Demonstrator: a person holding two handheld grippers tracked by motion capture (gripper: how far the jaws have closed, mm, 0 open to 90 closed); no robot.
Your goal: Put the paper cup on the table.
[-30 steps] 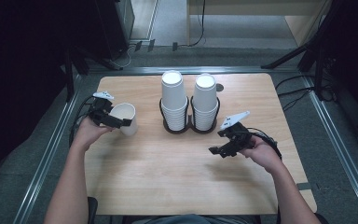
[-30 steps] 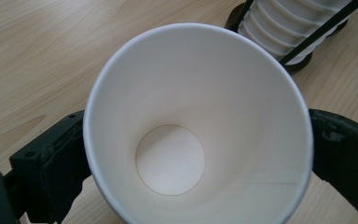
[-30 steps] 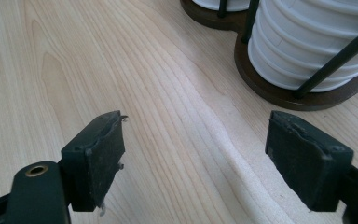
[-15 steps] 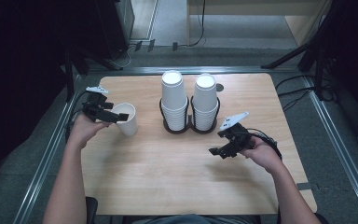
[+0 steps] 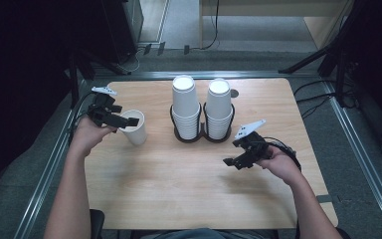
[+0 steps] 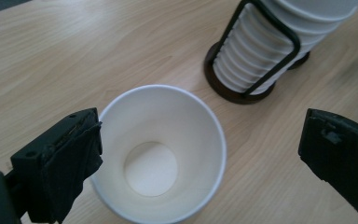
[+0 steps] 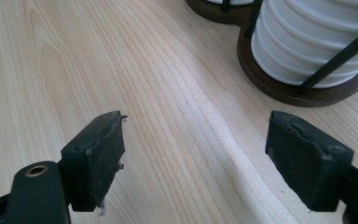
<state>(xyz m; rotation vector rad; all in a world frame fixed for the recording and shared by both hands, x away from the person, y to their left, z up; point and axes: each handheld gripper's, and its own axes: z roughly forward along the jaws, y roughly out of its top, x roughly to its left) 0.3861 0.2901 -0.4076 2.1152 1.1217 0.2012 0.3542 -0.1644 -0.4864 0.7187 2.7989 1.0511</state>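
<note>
A single white paper cup [image 5: 135,127] is standing upright on the pale wooden table [image 5: 179,194], at about nine o'clock from the black wire two-slot cup holder [image 5: 202,130] and apart from it. In the left gripper view the cup [image 6: 161,151] is showing its open mouth and round bottom, with nothing inside.

The left gripper [image 5: 127,121], black with a grey plate on top, is hovering over the cup's rim in the high view, pointing towards three o'clock. Its jaws are standing wide: in the left gripper view [image 6: 200,154] the left jaw is sitting just beside the rim at nine o'clock, perhaps grazing it, while the right jaw is standing well clear at three o'clock. The pads are not pressing on the cup.

The holder is carrying two tall stacks of white paper cups, the left stack [image 5: 186,106] and the right stack [image 5: 218,108], side by side near the table's twelve o'clock edge.

The right gripper [image 5: 234,162] is resting in the person's right hand [image 5: 281,162] at about five o'clock from the holder, near it but not touching. Its jaws are gaping wide over bare wood [image 7: 193,161], holding nothing, with the holder's dark round base [image 7: 289,91] lying at one o'clock.
</note>
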